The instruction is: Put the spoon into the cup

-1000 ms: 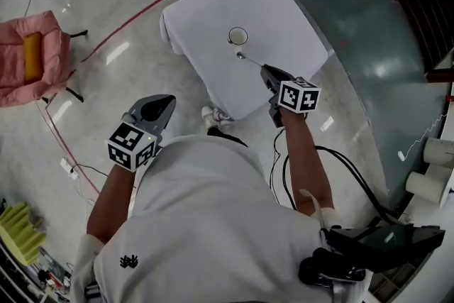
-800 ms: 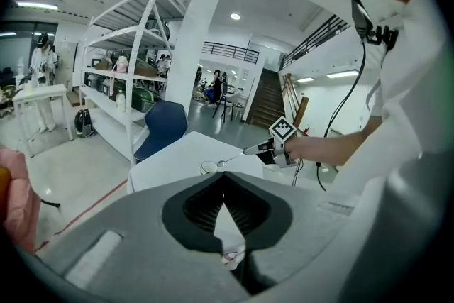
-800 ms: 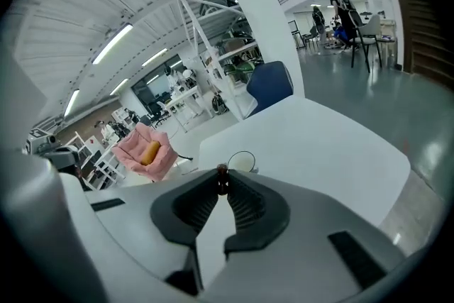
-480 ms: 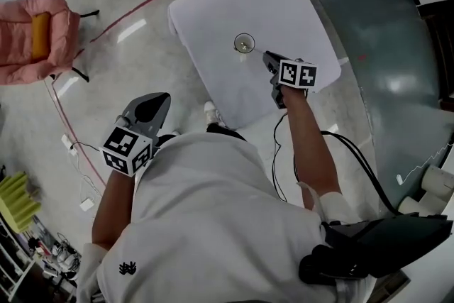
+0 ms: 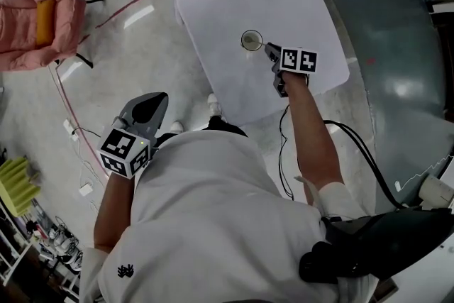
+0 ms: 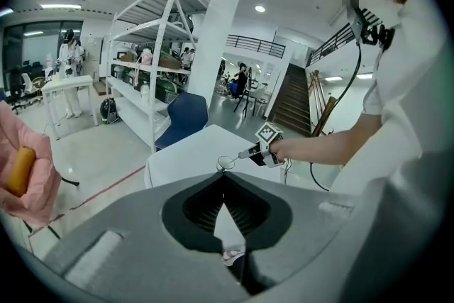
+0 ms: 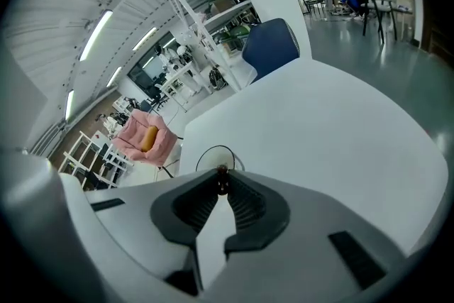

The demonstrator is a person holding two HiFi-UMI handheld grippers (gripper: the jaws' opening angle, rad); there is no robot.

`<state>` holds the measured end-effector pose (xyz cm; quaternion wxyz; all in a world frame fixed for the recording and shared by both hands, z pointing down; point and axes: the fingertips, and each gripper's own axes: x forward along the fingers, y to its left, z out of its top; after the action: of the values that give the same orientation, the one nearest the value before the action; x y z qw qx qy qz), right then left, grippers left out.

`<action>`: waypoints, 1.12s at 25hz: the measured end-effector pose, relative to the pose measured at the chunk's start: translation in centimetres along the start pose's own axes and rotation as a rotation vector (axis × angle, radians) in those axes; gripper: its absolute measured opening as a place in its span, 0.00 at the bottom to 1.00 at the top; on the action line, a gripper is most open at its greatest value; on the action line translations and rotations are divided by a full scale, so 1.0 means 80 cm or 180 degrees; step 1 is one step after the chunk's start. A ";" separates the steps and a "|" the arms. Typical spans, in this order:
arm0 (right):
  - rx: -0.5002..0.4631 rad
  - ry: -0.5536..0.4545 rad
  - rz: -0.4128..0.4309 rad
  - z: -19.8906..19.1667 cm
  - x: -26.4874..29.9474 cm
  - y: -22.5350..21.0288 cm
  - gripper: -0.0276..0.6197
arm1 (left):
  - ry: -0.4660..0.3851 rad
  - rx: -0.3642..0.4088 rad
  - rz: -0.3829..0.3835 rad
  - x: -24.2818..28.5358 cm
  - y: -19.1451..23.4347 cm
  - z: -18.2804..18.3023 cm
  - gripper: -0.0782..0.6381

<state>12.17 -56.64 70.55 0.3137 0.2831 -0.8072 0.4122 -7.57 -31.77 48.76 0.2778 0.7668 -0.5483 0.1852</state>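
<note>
a: right gripper (image 5: 269, 48)?
b: pinched narrow on the spoon (image 7: 221, 184) handle, tilted down to aim it into the cup (image 5: 251, 40) on the white table (image 5: 298, 3).
a: left gripper (image 6: 225, 179)?
b: closed, empty, off the table, out of the way. nothing blocks the cup; pink chair (image 5: 28, 18) well apart.

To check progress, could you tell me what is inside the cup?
The spoon's front end reaches into the cup, with its handle clamped in the right tool. Whether it touches the bottom cannot be seen.
</note>
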 end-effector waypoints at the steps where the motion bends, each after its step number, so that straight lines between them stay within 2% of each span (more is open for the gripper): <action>1: 0.0010 0.0023 0.0005 0.000 0.004 -0.002 0.12 | 0.0004 -0.0010 0.0012 0.000 0.002 -0.001 0.12; 7: 0.0102 0.0169 0.0087 -0.007 0.022 -0.005 0.12 | 0.0030 -0.0071 0.0082 -0.007 0.008 -0.006 0.12; 14: 0.0125 0.0049 0.0104 -0.001 0.031 -0.008 0.14 | -0.0023 -0.0159 0.0120 -0.015 0.009 -0.007 0.12; 20: 0.0080 -0.0051 0.0083 0.000 0.032 -0.010 0.29 | -0.0029 -0.0134 0.0115 -0.020 0.012 -0.013 0.12; 28: 0.0058 -0.0240 0.0000 -0.009 -0.001 0.005 0.33 | -0.0111 -0.0041 -0.0013 -0.041 0.012 -0.019 0.12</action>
<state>12.12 -55.85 70.65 0.2805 0.3012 -0.8146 0.4087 -9.54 -28.67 48.23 0.2736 0.7691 -0.5527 0.1678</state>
